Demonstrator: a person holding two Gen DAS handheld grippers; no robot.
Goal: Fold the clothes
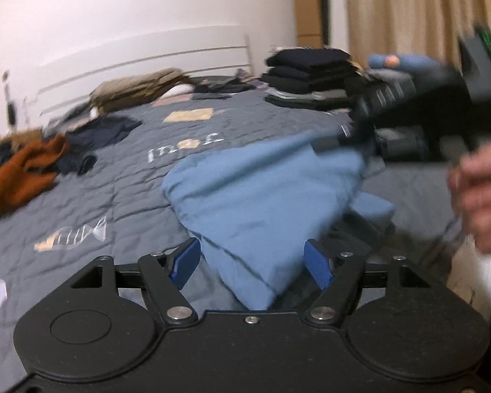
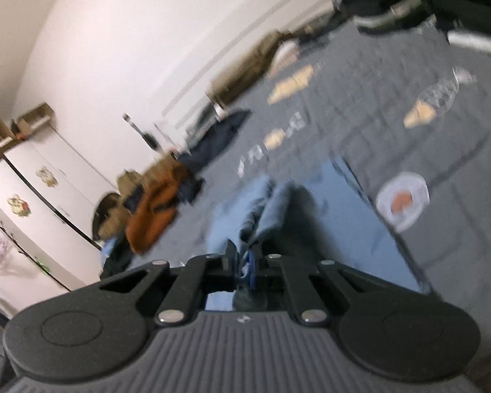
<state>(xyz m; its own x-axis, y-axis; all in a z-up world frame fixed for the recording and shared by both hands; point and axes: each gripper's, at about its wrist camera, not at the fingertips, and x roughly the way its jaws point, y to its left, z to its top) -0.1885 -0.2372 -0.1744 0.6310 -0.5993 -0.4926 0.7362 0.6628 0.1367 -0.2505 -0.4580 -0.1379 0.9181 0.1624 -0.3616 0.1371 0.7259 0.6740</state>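
Note:
A light blue garment [image 1: 265, 193] lies partly folded on the grey quilted bed [image 1: 131, 177]. My left gripper [image 1: 252, 262] is open, its blue pads [image 1: 185, 262] either side of the garment's near corner without pinching it. My right gripper [image 2: 244, 262] is shut on a bunched edge of the same blue garment [image 2: 262, 209]. In the left wrist view the right gripper [image 1: 327, 145] reaches in from the right, lifting the garment's far edge. Both views are blurred by motion.
A stack of folded dark clothes [image 1: 311, 78] sits at the bed's far right. An orange garment [image 1: 26, 173] and dark clothes [image 1: 101, 131] lie loose at the left, and a tan garment [image 1: 137, 90] lies by the white headboard [image 1: 147, 49]. White cabinets [image 2: 42, 190] stand beside the bed.

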